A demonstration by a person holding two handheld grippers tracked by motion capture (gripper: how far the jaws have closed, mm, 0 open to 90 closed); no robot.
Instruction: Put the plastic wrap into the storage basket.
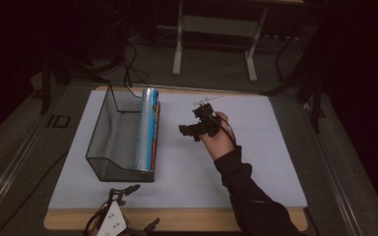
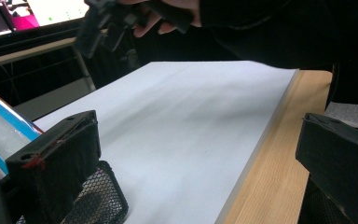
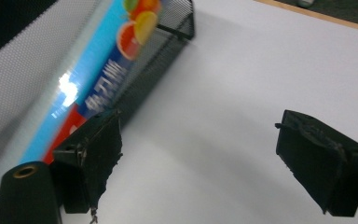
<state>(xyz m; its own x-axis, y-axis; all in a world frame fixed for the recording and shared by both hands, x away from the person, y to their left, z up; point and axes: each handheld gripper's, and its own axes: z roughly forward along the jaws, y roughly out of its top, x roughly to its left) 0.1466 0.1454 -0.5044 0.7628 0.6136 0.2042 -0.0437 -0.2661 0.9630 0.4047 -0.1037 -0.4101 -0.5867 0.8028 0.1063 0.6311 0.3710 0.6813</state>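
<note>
Dim room, white-topped desk [image 1: 256, 162]. High view: mesh basket [image 1: 103, 130] at the desk's left edge holds the roll box [image 1: 147, 130]; right gripper [image 1: 193, 129] beside it. Left gripper [image 2: 196, 158] view: fingers spread, empty, at near edge. Right gripper view: fingers spread, empty; could knock the basket.
</note>
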